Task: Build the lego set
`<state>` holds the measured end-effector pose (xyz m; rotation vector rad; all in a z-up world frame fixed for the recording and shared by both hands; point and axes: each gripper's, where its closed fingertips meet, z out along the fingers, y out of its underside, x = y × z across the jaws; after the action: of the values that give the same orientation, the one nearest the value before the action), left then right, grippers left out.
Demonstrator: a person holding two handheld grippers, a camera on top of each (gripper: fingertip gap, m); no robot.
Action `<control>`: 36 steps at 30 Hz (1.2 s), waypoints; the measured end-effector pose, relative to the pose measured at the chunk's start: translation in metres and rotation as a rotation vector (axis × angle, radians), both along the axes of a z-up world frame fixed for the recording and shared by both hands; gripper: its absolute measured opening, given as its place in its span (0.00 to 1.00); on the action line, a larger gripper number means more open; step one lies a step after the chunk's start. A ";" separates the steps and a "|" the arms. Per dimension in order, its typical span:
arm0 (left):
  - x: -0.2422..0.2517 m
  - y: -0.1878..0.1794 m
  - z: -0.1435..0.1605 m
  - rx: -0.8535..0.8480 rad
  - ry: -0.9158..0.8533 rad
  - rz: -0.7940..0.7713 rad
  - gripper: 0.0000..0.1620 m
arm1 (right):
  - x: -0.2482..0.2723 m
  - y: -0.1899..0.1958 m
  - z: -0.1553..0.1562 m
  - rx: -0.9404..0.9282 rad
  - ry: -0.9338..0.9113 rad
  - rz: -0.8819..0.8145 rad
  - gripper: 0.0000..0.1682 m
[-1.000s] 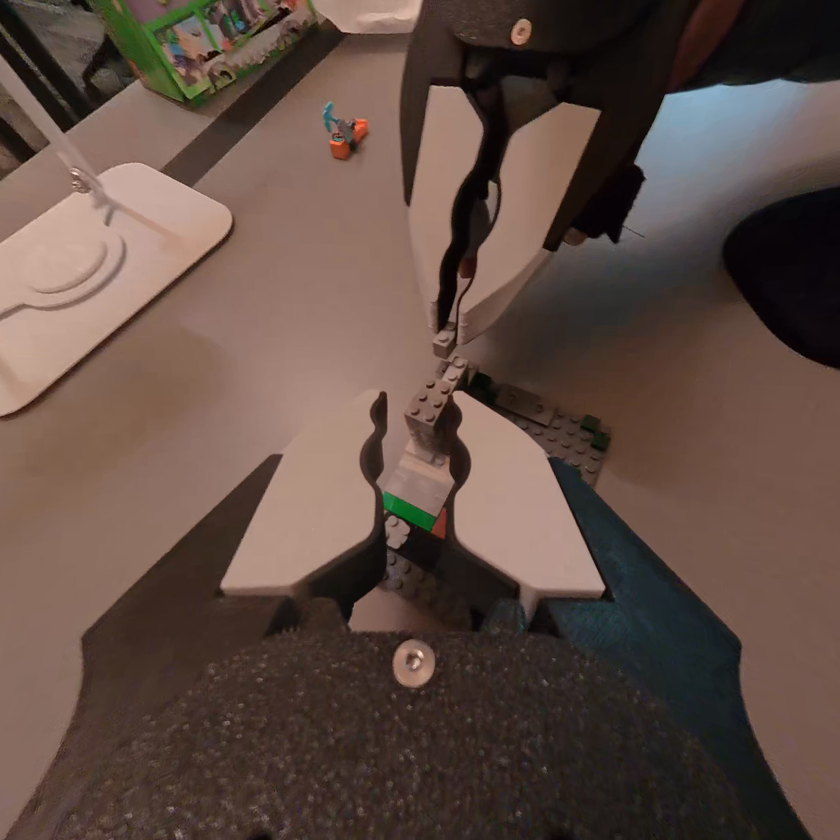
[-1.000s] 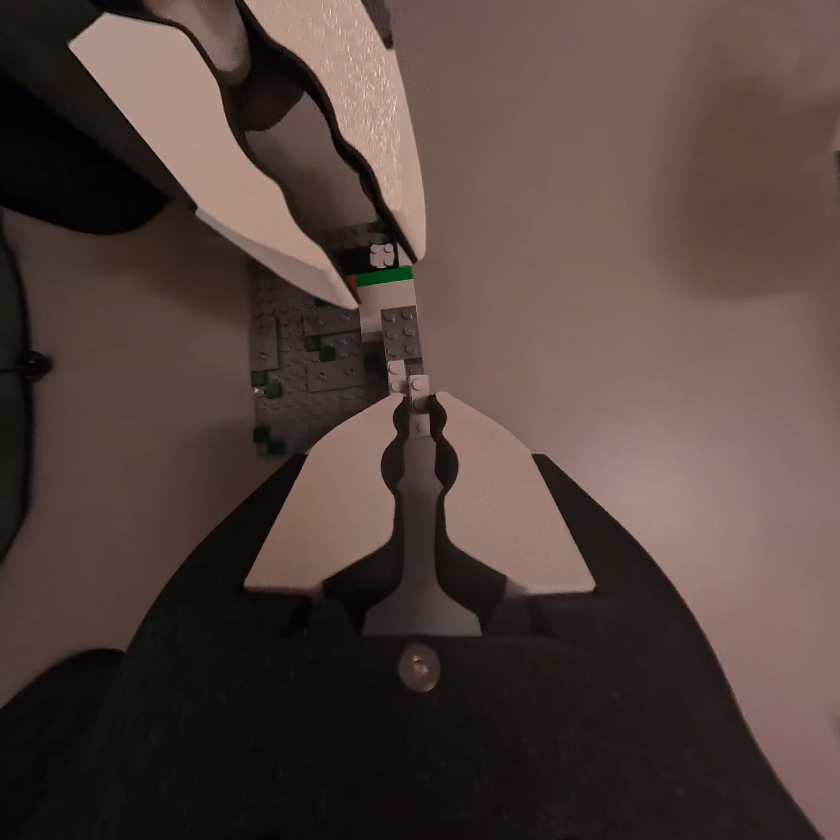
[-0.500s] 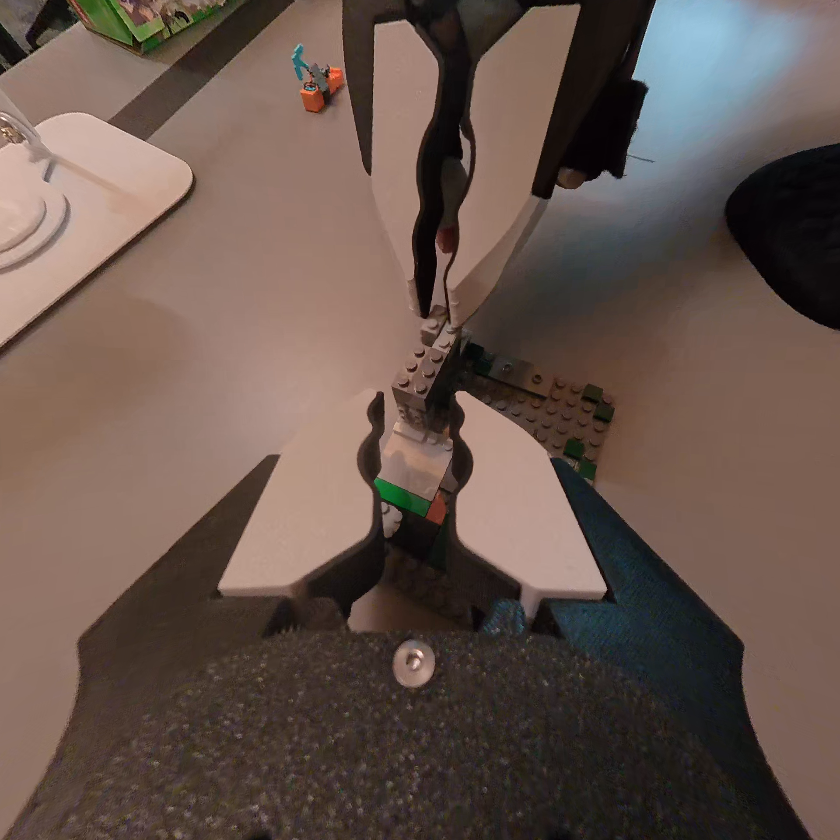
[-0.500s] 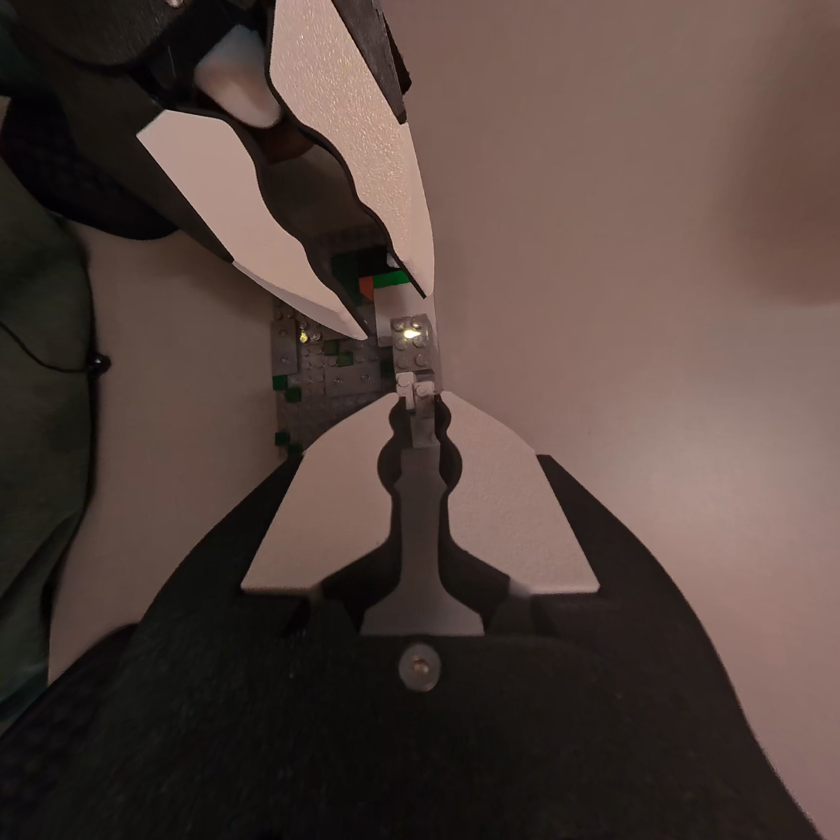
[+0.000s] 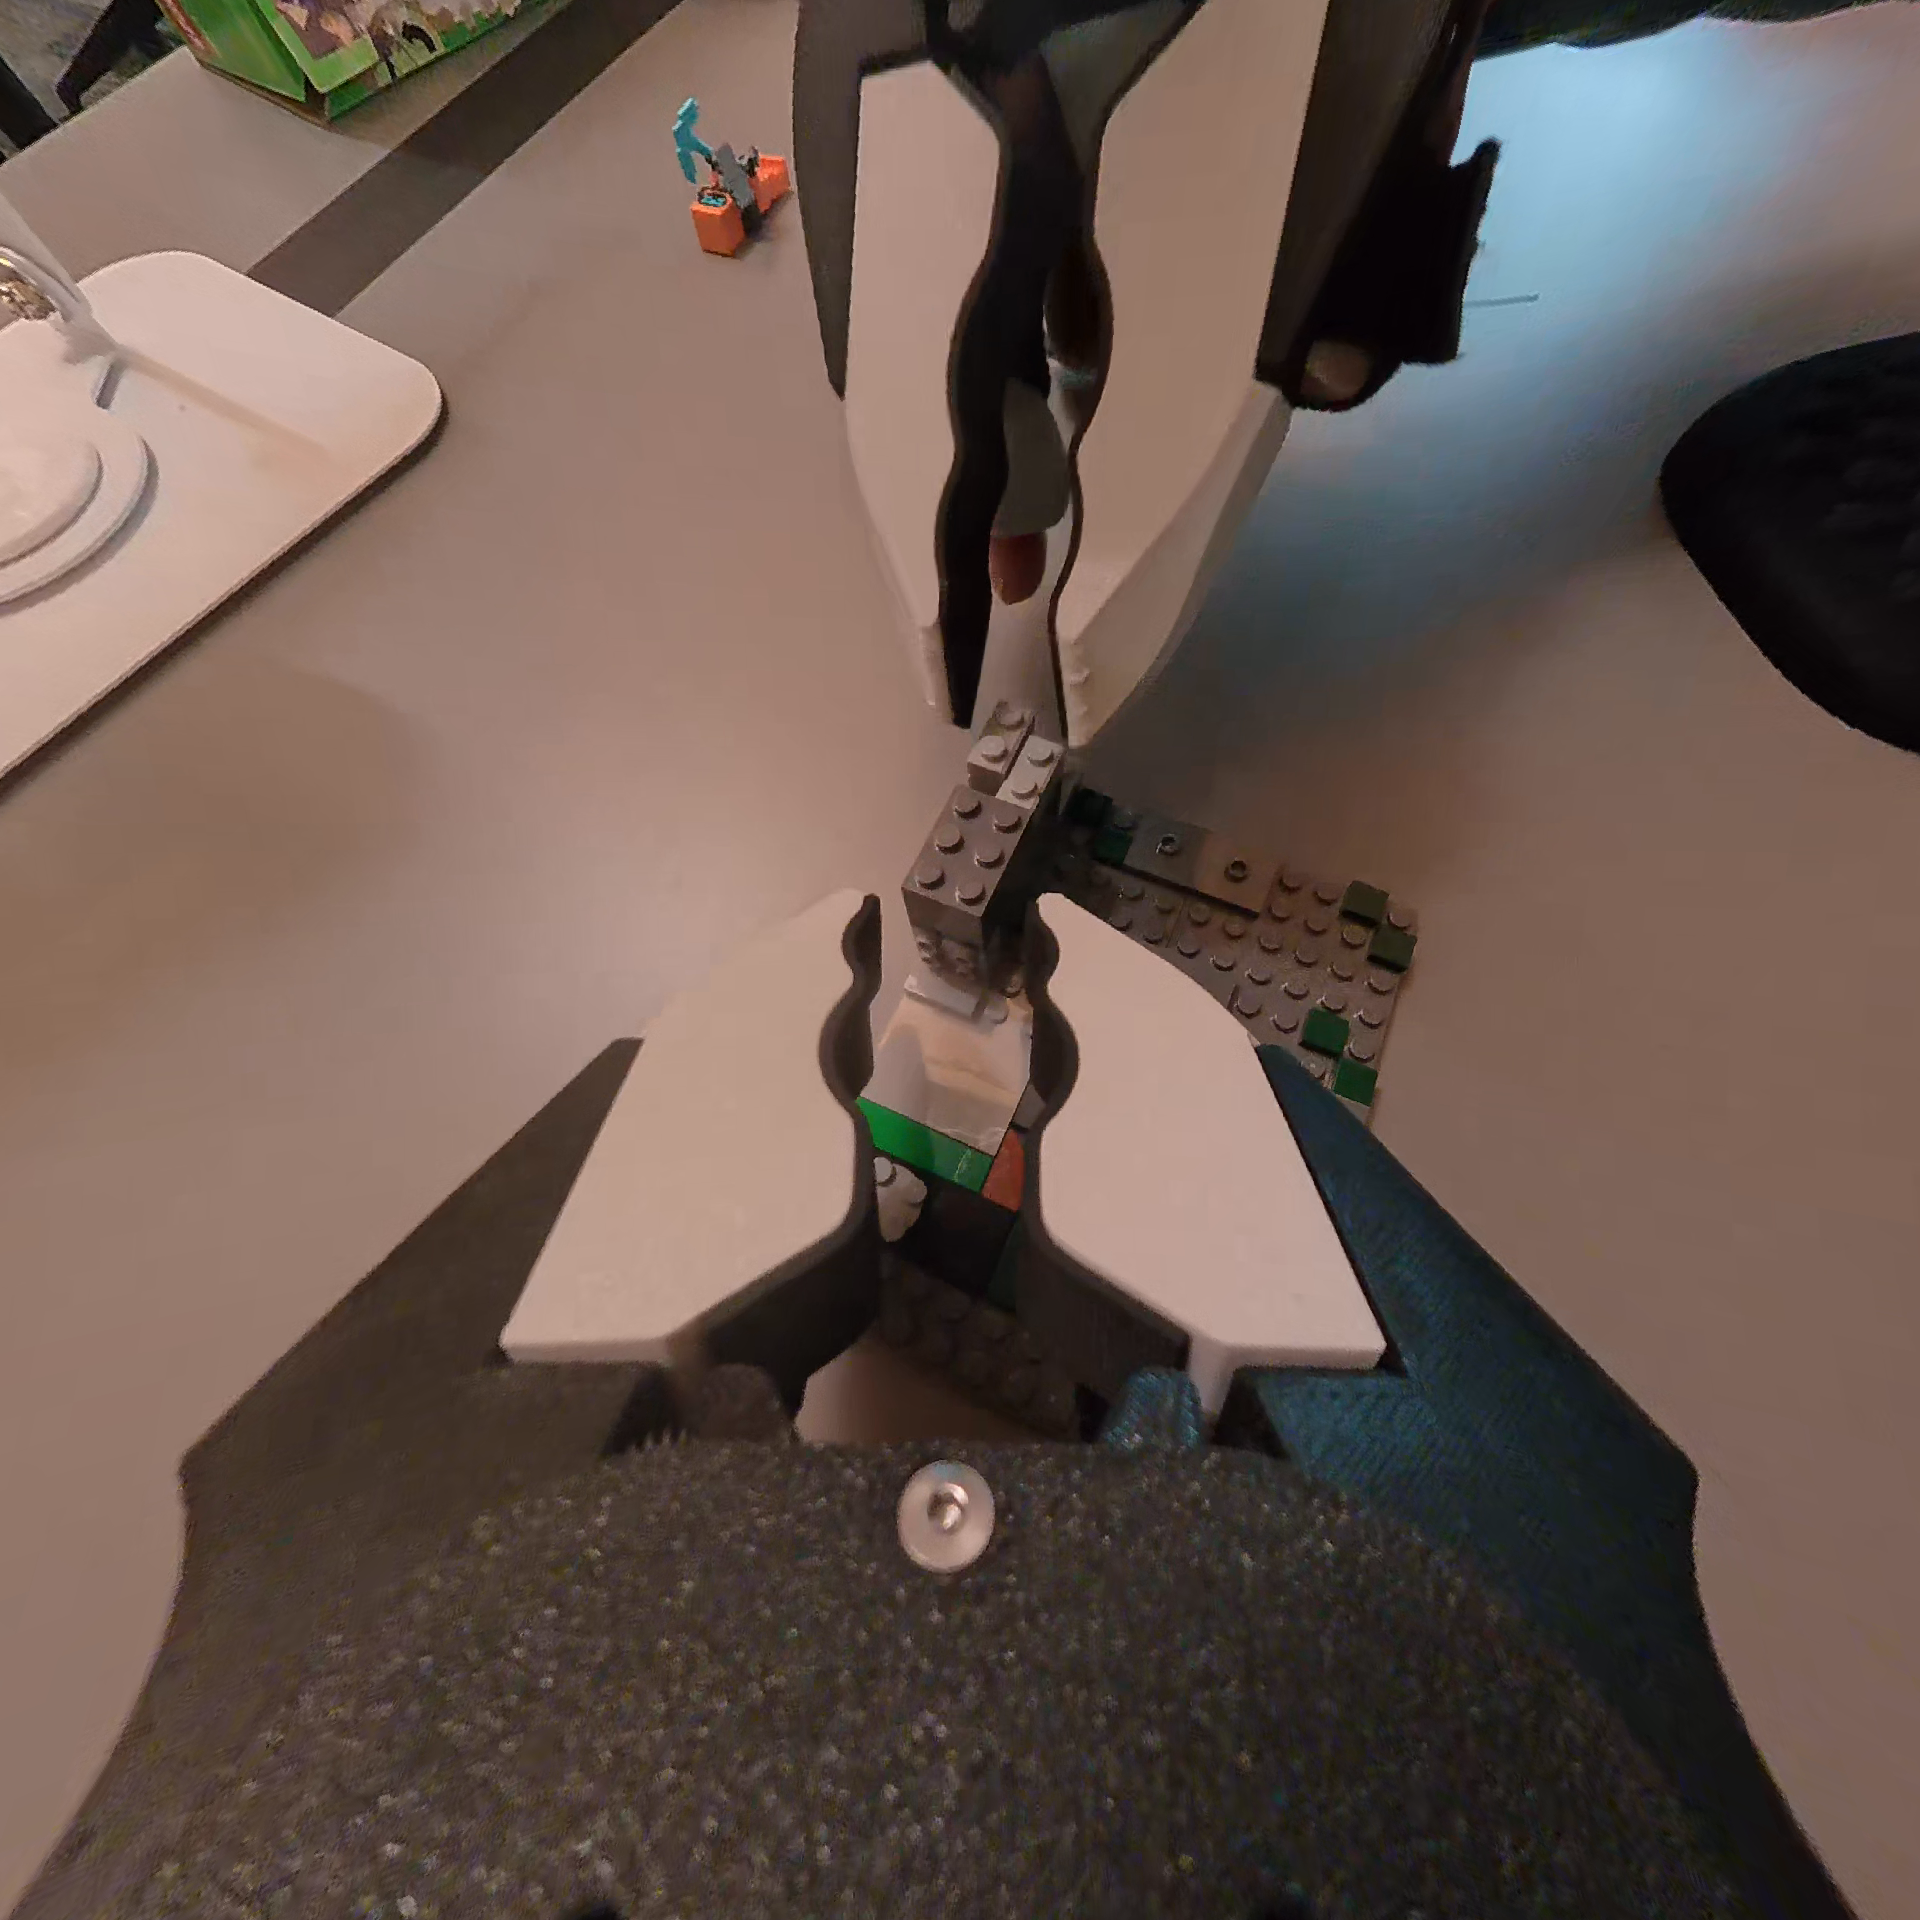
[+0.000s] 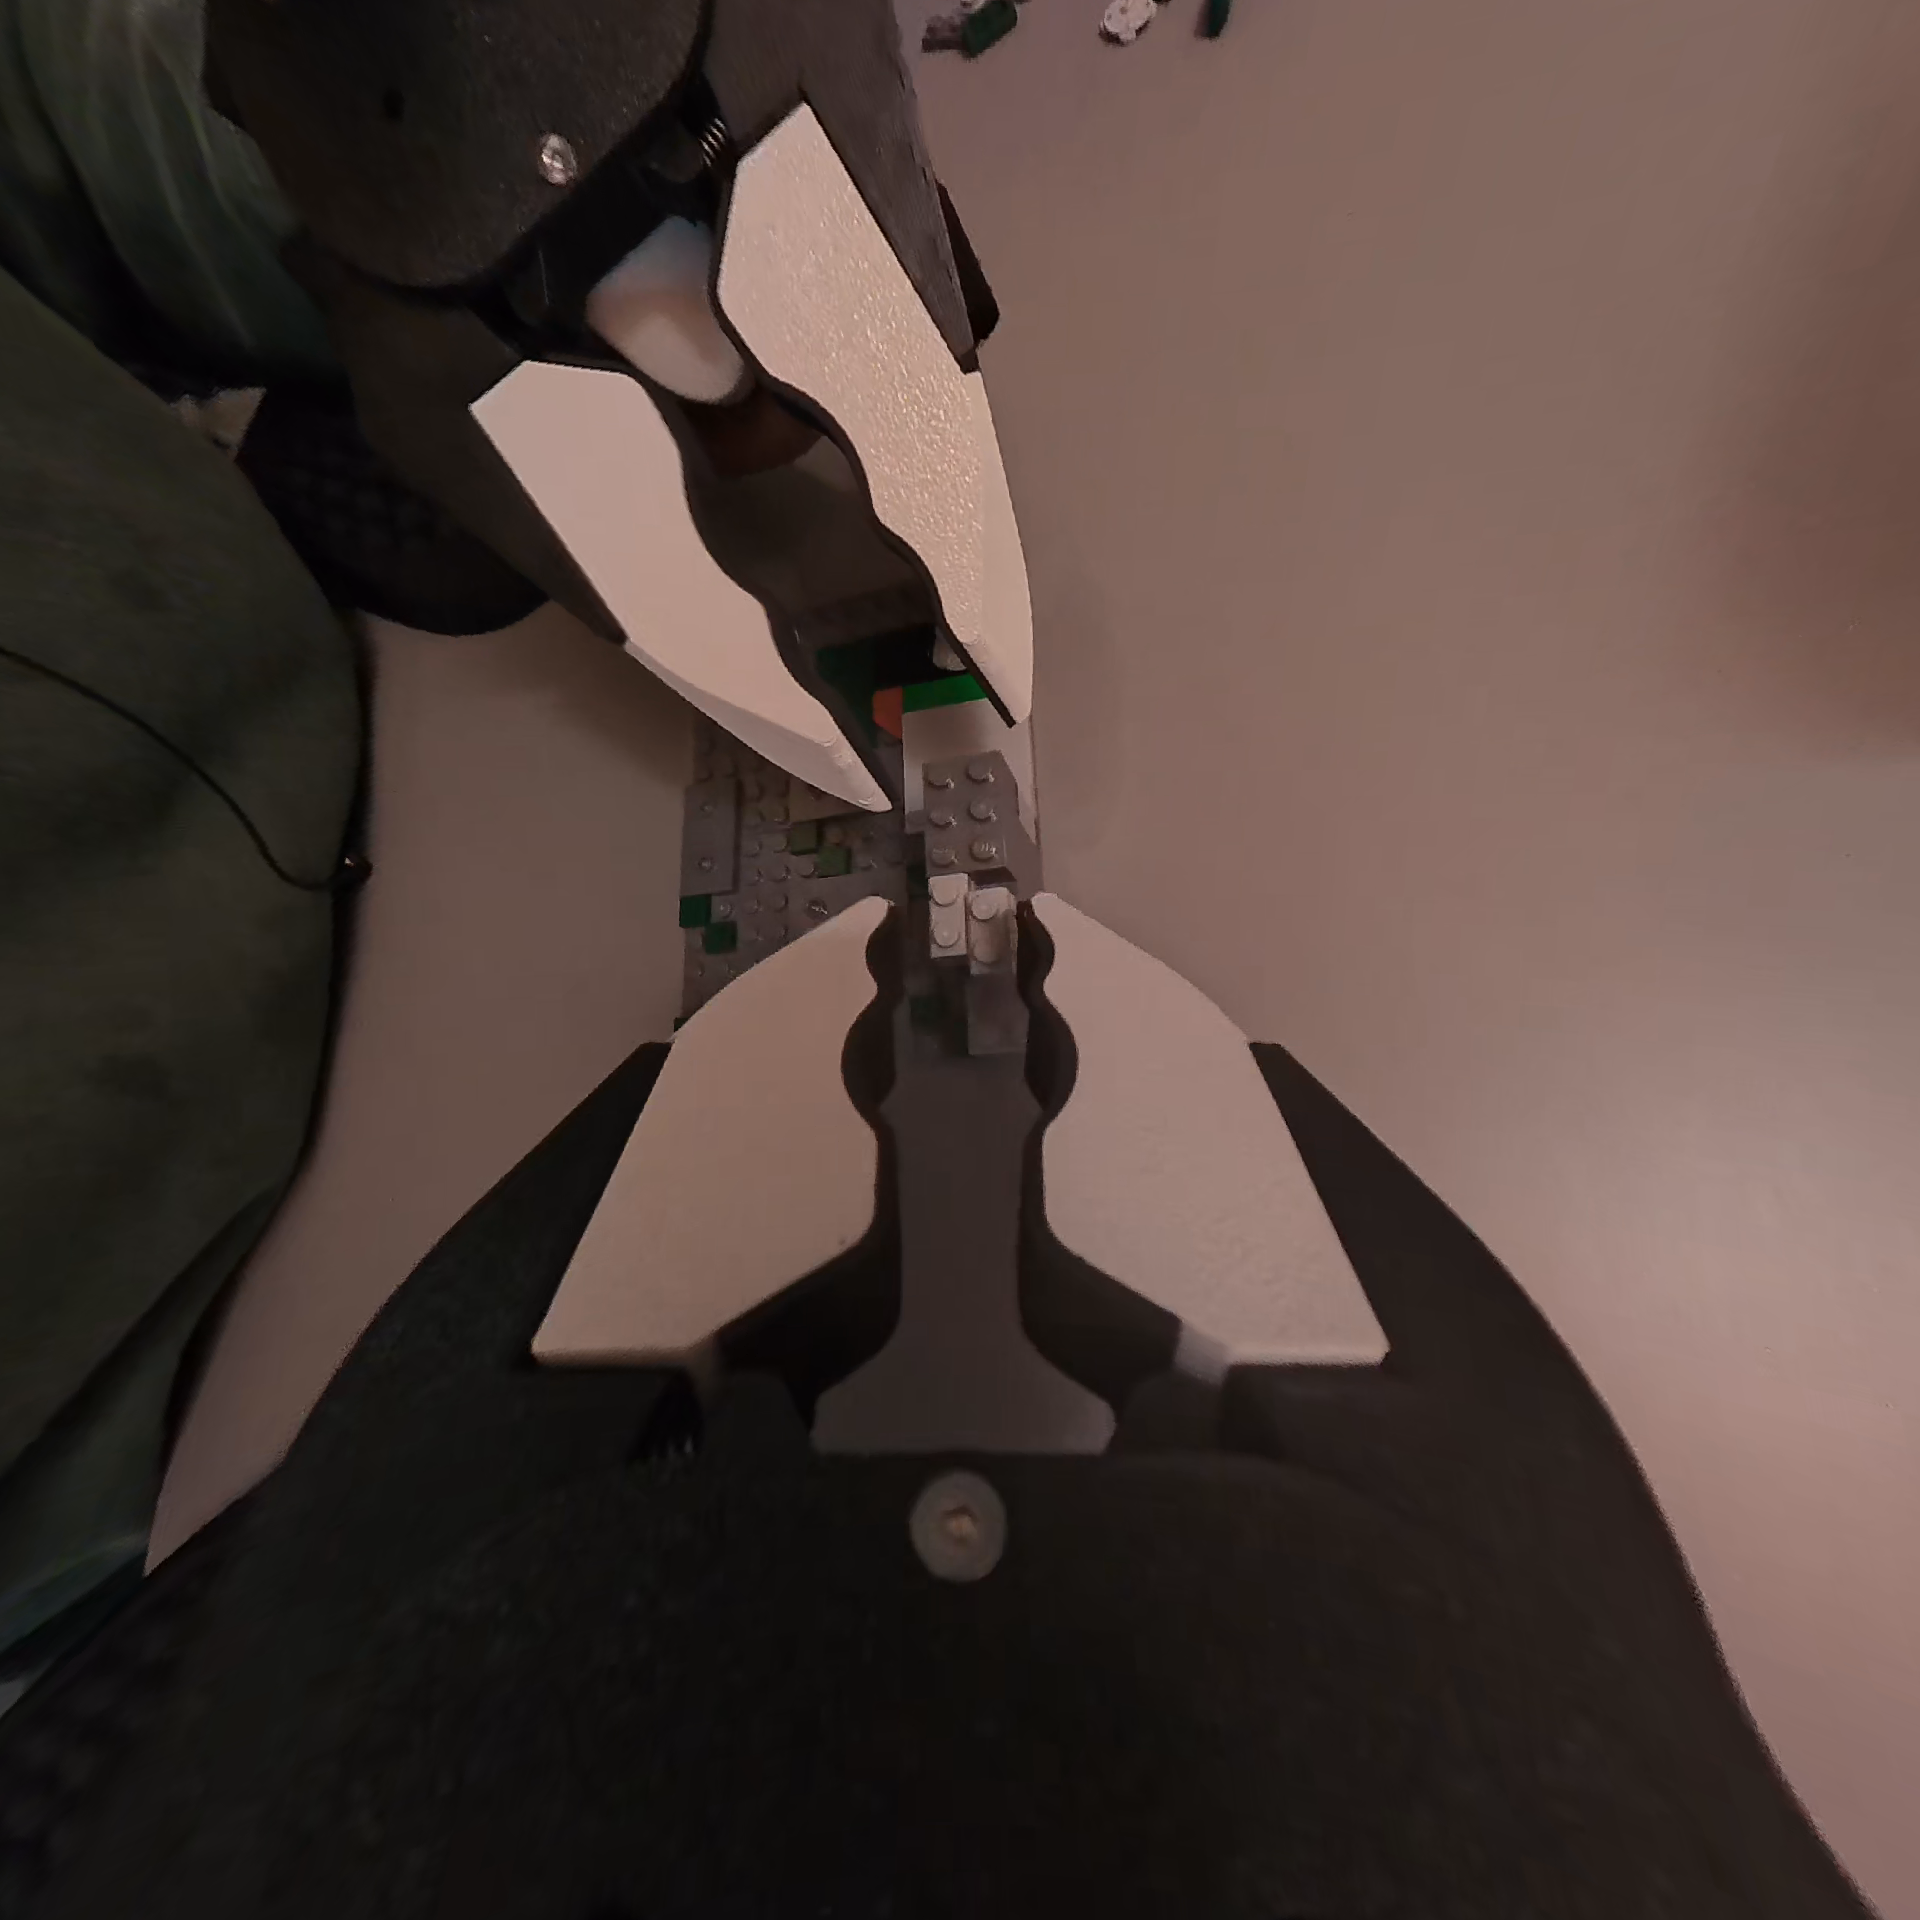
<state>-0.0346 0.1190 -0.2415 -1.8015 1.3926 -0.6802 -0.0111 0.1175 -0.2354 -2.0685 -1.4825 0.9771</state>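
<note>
A small Lego tower of dark grey (image 5: pixel 966 842), white, green, orange and black bricks stands on the left edge of a grey baseplate (image 5: pixel 1288 956). My left gripper (image 5: pixel 951 914) is shut on the tower's white middle. Small light-grey bricks (image 5: pixel 1013 743) sit on the far end of the tower top. My right gripper (image 5: pixel 1023 727) comes from above with its jaws slightly apart around them. In the right wrist view the right gripper (image 6: pixel 961 904) straddles the small bricks (image 6: pixel 987 935) with a gap on the left side. The left gripper (image 6: pixel 951 758) clamps the tower (image 6: pixel 966 810) beyond, beside the baseplate (image 6: pixel 727 862).
A white stand base (image 5: pixel 208 416) lies at the left, a small orange and teal build (image 5: pixel 732 197) and a green box (image 5: pixel 343 52) farther back. A dark rounded seat (image 5: pixel 1808 540) is at the right. Loose pieces (image 6: pixel 1039 16) lie far off. A person's green clothing (image 6: pixel 156 727) is at the left. The grippers are tip to tip, or close to it.
The right gripper brought the small light-grey brick down onto the tower top, and its jaws have widened around it. The left gripper kept its hold on the tower.
</note>
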 end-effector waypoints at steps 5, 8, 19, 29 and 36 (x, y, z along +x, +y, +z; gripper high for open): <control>0.000 0.001 0.001 0.000 -0.005 0.003 0.16 | 0.014 0.003 0.003 0.075 0.010 0.017 0.12; -0.001 0.003 0.001 0.004 -0.007 0.008 0.15 | 0.018 0.005 -0.005 0.112 -0.003 0.009 0.08; -0.002 0.002 -0.002 -0.004 0.004 0.006 0.15 | 0.008 0.010 -0.009 0.125 0.020 0.019 0.03; -0.004 0.003 0.003 -0.001 -0.006 0.009 0.15 | 0.012 0.012 -0.003 0.077 0.042 0.018 0.07; -0.019 0.010 0.012 0.005 -0.018 0.066 0.15 | -0.004 0.002 0.005 0.090 0.037 0.051 0.23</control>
<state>-0.0533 0.1291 -0.2296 -1.8244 1.3159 -0.6567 -0.0149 0.1195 -0.2299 -1.9489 -1.5383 0.9449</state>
